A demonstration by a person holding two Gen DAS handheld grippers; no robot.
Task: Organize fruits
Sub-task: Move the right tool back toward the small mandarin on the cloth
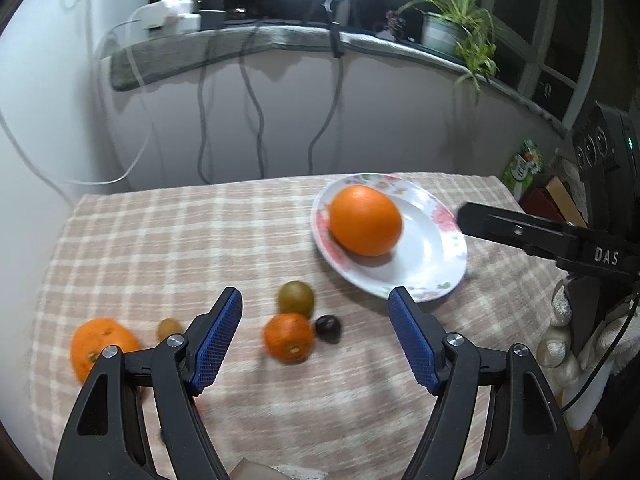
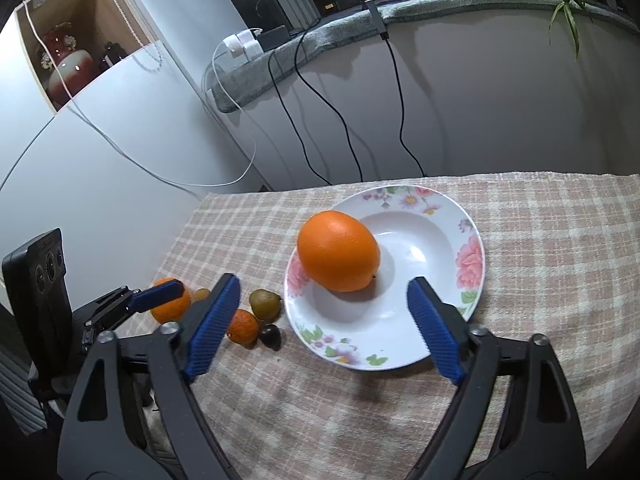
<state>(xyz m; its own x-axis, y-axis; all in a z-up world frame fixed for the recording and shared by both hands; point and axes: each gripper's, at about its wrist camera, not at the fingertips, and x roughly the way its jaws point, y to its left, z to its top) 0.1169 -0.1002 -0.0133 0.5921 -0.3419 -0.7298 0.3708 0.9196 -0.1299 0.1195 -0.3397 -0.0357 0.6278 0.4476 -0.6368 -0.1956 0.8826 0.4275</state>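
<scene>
I had both tools spread wide and empty: the left tool (image 1: 314, 332) hung over the loose fruit, and the right tool (image 2: 324, 320) sat at the near rim of the plate (image 2: 472, 264). The large orange (image 2: 339, 257) lay inside the plate, on its left side toward the other fruit — I judged that was why the dish served as the collecting spot. Its long axis ran slantwise, upper left to lower right in the right wrist view, stem end toward the plate's centre. Left of the plate, on the checked surface (image 1: 160, 240), waited the green fruit (image 1: 296, 298), the small orange (image 1: 289, 337) and the dark fruit (image 1: 328, 329) — clustered together. Farther left lay another orange (image 1: 98, 344).
</scene>
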